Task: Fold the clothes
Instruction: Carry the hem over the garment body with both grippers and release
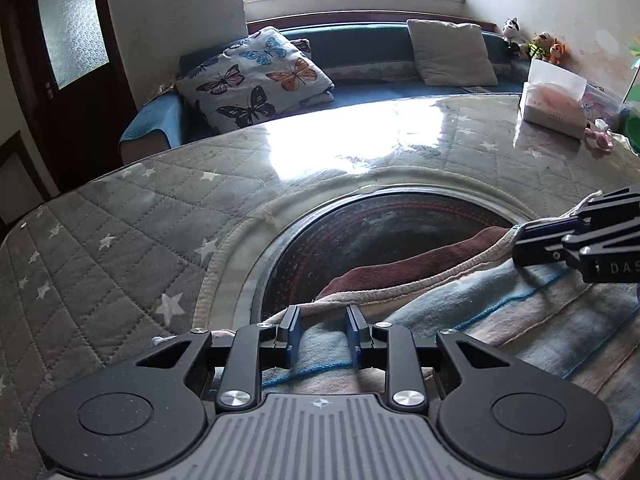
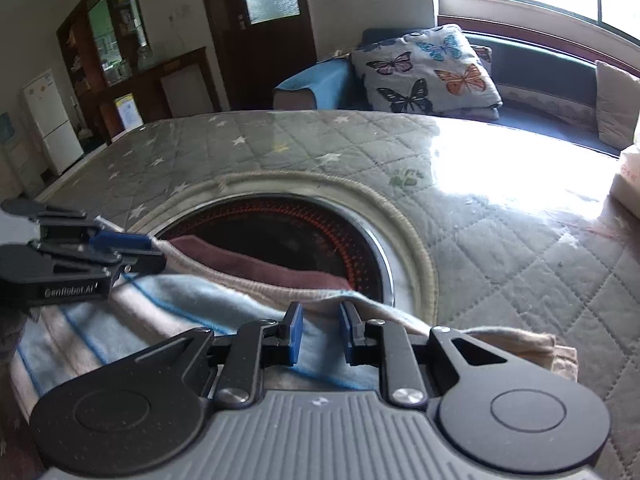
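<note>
A striped blue, beige and pink garment (image 1: 500,312) with a brown underside lies on the table, partly over the round dark cooktop (image 1: 380,236). My left gripper (image 1: 323,334) is partly open, its fingers standing over the garment's far edge with cloth between them. My right gripper (image 2: 320,334) is likewise partly open over the same edge of the garment (image 2: 160,304), further right. Each gripper shows in the other's view: the right one (image 1: 520,240) at the garment's edge, the left one (image 2: 154,250) at the cloth's corner; whether they pinch cloth I cannot tell.
The table has a quilted grey star-pattern cover (image 1: 120,240) under a glossy sheet. A tissue box (image 1: 554,104) stands at the far right. A blue sofa with a butterfly cushion (image 1: 256,80) lies beyond the table. A wooden door (image 2: 268,20) and cabinets stand at the back.
</note>
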Tool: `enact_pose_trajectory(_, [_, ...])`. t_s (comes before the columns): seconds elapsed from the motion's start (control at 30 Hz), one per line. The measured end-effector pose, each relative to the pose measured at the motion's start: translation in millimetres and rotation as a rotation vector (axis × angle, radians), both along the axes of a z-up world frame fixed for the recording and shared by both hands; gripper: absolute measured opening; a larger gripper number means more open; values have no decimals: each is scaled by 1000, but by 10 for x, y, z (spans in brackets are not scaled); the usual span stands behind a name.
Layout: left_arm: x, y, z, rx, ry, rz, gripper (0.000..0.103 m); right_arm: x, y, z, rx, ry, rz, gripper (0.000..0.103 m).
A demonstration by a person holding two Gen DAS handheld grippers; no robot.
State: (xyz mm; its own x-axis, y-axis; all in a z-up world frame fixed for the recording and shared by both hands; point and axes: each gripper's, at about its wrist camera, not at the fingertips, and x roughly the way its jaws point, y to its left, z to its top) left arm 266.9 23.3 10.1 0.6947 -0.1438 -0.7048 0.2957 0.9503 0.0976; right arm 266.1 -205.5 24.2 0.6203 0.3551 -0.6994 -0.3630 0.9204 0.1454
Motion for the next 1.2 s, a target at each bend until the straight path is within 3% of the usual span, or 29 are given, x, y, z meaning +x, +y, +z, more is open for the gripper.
enact_pose_trajectory(0.07, [-56,-21,49,-7,-13,-7,27,-31,34,37,-2,-12,7,20])
enact_pose_trajectory(0.17, [-137,-89,89,-7,-29,-34,28,-104,149,93,-8,-36,48,33])
enact_pose_trajectory(0.37, [-158,-188,-31,31,-43,-65,35,-140,474,-8,-69,-44,112,35])
enact_pose_trajectory(0.5, [-161,-185,-88,36,-51,-67,39,-188,600,-58,-106,-61,128,41])
enact_pose_trajectory(0.73, [-190,-133,-81,15,-58,-42,48,-330,592,-55,-74,-58,140,47])
enact_pose_trajectory(0.83, [-225,-108,-77,11,-63,-30,52,-385,476,-15,-45,-56,116,52])
enact_pose_trajectory(1.2, [-401,83,-21,-7,-74,29,57,-399,-299,80,-18,-60,-112,52])
